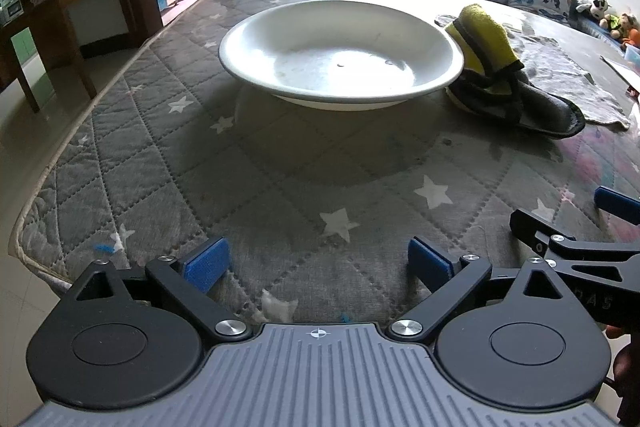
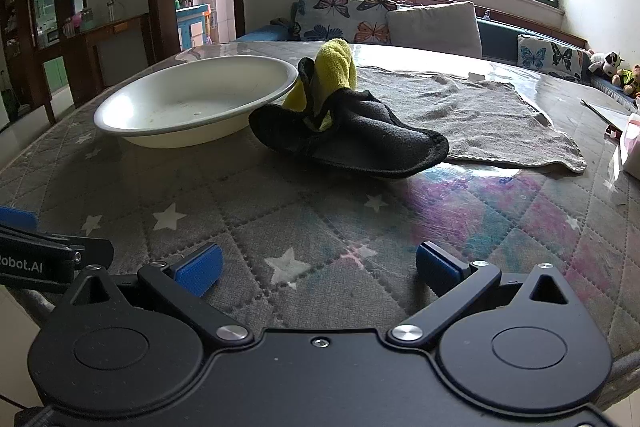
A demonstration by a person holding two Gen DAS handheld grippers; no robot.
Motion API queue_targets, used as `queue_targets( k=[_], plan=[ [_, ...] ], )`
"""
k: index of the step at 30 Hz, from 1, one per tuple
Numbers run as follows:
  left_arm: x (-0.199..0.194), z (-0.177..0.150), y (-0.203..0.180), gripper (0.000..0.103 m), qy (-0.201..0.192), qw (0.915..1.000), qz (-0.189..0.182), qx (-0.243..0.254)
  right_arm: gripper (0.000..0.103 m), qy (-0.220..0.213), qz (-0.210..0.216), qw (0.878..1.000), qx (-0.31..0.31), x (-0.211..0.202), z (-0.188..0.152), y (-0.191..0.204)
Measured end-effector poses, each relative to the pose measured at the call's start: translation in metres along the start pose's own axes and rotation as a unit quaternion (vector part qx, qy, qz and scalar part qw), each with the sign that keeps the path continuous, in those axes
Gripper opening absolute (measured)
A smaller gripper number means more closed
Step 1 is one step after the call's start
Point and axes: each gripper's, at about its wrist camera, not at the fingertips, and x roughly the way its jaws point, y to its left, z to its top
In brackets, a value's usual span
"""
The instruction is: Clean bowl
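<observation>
Well, bowl (image 1: 340, 55) w/ bare quilt (image 1: 280, 167) around.

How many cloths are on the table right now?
2. A yellow-and-black cloth lies bunched against the bowl, its yellow end leaning on the rim. A grey towel lies spread flat behind it, partly under it. More may be hidden beneath.

L cam: low, near table edge | R cam: same | shared: bowl (image 1: 340, 55)
</observation>
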Motion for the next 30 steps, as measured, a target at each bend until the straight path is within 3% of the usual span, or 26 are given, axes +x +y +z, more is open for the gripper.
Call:
queue_targets(
  k=[30],
  plan=[
    [0.0006,0.0004,-0.0007,0.098,0.003,1.0000,0.003,-0.004,0.103,0.003,-0.002,1.000,0.001,0.0046,0.0013,-0.0009]
  ],
)
